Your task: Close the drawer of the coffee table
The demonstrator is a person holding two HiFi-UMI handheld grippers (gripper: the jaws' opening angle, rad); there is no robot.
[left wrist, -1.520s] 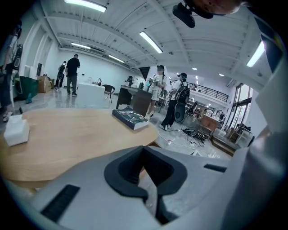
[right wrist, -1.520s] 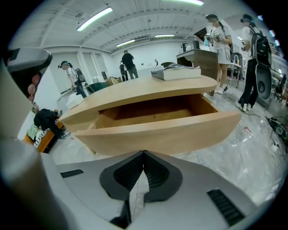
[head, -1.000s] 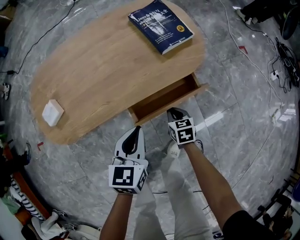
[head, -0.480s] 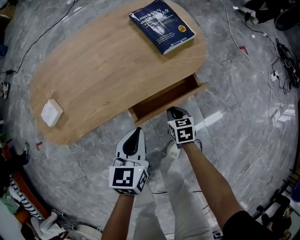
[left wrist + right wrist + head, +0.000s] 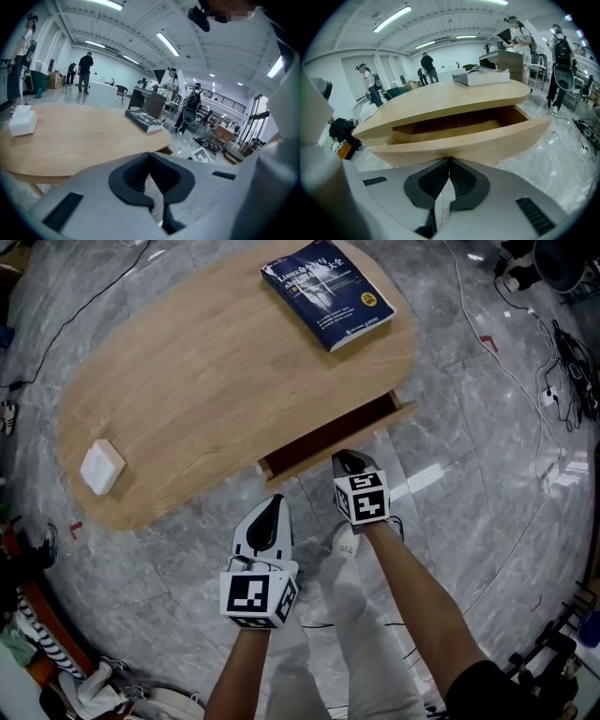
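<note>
The oval wooden coffee table has its drawer pulled partly out of the near side, with a narrow dark gap showing. My right gripper is shut, and its tips rest against the drawer front near the middle. The right gripper view looks into the shallow empty drawer above my right gripper. Further left, my left gripper is shut and empty, hanging over the floor just short of the table edge. In its own view the left gripper points at the table.
A dark blue book lies at the table's far right end and a white block at its left end. Cables trail over the grey floor on the right, and clutter sits at the lower left. People stand in the background.
The drawer has slid further into the table, so less of its inside shows. My right gripper has moved forward with the drawer front. The left gripper has barely moved.
</note>
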